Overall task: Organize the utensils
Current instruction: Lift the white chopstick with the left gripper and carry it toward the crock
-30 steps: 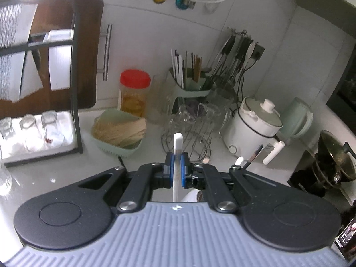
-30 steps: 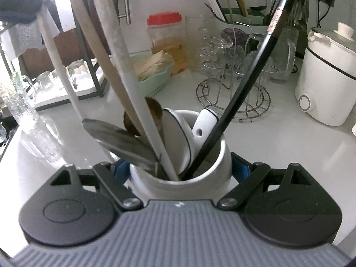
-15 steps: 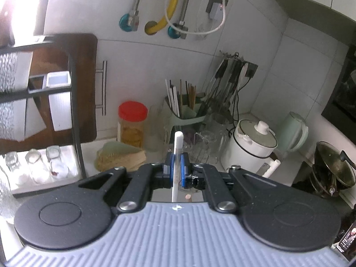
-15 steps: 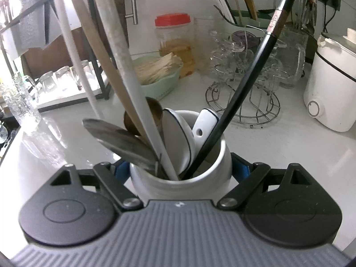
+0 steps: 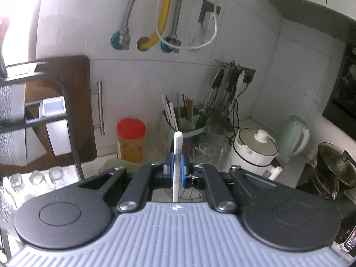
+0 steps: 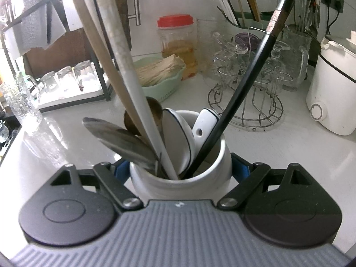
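Our left gripper (image 5: 176,170) pinches a white chopstick (image 5: 177,155) upright at frame centre. Our right gripper (image 6: 180,166) clamps the white utensil jar (image 6: 180,178) (handles fan toward the frame's upper edge), bare counter (image 6: 278,155) lower right.

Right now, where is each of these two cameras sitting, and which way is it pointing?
Left wrist: sits on the left gripper, looking along it at the tiled corner wall and its hoses; its jaws pinch a thin white utensil.
Right wrist: sits on the right gripper, looking down at the counter; its jaws clasp a white crock full of utensils.
Shared: both see the red-lidded jar and the white cooker.
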The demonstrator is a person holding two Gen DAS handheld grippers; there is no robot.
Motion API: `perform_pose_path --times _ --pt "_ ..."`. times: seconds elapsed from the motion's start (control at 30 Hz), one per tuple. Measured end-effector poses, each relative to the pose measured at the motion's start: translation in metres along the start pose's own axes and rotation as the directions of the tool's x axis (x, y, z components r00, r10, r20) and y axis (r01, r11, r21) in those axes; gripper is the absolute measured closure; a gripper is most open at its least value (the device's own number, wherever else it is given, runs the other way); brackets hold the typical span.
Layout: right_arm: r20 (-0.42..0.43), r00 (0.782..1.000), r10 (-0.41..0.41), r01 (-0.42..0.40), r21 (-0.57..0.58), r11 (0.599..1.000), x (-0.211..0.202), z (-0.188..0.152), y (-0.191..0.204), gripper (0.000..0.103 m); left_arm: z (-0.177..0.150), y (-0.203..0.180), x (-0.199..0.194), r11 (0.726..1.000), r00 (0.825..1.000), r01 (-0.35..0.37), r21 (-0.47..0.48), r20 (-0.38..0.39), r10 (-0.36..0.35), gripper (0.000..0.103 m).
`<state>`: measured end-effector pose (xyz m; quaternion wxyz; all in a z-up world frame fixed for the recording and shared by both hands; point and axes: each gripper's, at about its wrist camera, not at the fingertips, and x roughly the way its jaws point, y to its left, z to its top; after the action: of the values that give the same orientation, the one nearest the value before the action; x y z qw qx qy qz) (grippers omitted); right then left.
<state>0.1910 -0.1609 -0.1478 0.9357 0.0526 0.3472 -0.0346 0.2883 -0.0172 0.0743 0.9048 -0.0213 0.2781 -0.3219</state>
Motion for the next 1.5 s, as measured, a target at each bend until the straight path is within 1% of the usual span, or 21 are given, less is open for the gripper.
perform_pose_path --times 0.2,0.33,0.47,0.57,0.67,0.77,1.0,1.17,1.23,1.33,1.43,1.5 --pt "-0.002 1.0 0.004 -0.004 -0.005 1.0 0.0 0.001 0.0 0.012 0.016 -0.008 -0.009 1.0 0.999 0.009 0.016 0.045 -0.01 0.096" --pt "-0.004 1.0 0.005 -0.005 -0.006 1.0 -0.001 0.001 0.001 0.012 0.026 -0.015 -0.014 0.999 0.997 0.029 0.027 0.067 -0.031 0.096" --pt "-0.003 1.0 0.005 -0.005 -0.005 1.0 0.0 0.001 0.001 0.012 0.032 -0.023 -0.017 0.998 0.996 0.054 0.042 0.07 -0.057 0.096" --pt "-0.004 1.0 0.005 -0.005 -0.005 1.0 0.0 0.001 0.001 0.012 0.034 -0.028 -0.016 0.995 0.995 0.085 0.047 0.054 -0.087 0.096" --pt "-0.003 1.0 0.005 -0.005 -0.005 1.0 0.0 0.001 0.001 0.012 0.033 -0.033 -0.014 0.992 0.993 0.114 0.057 0.021 -0.116 0.096" --pt "-0.003 1.0 0.005 -0.005 -0.006 1.0 0.0 0.001 0.001 0.012 0.03 -0.037 -0.008 0.99 0.992 0.127 0.068 -0.007 -0.127 0.096" --pt "0.0 1.0 0.007 -0.007 -0.005 1.0 -0.001 0.001 0.001 0.012 0.023 -0.04 0.008 0.987 0.99 0.131 0.089 -0.07 -0.125 0.096" --pt "0.002 1.0 0.009 -0.009 -0.005 1.0 0.0 0.002 0.001 0.012 0.018 -0.044 0.024 0.983 0.981 0.14 0.119 -0.153 -0.121 0.096" --pt "0.005 1.0 0.009 -0.009 -0.005 1.0 0.0 0.002 0.001 0.012 0.016 -0.046 0.031 0.982 0.974 0.144 0.126 -0.191 -0.118 0.096" --pt "0.008 1.0 0.014 -0.014 0.001 1.0 0.001 0.001 0.0 0.012 0.014 -0.05 0.045 0.979 0.959 0.147 0.143 -0.262 -0.105 0.096" --pt "0.009 1.0 0.013 -0.013 -0.001 1.0 0.001 0.002 0.001 0.012 0.01 -0.051 0.058 0.977 0.936 0.155 0.148 -0.338 -0.097 0.096" --pt "0.012 1.0 0.013 -0.013 -0.005 1.0 0.001 0.001 0.001 0.012 0.008 -0.053 0.065 0.975 0.925 0.145 0.168 -0.373 -0.073 0.096"
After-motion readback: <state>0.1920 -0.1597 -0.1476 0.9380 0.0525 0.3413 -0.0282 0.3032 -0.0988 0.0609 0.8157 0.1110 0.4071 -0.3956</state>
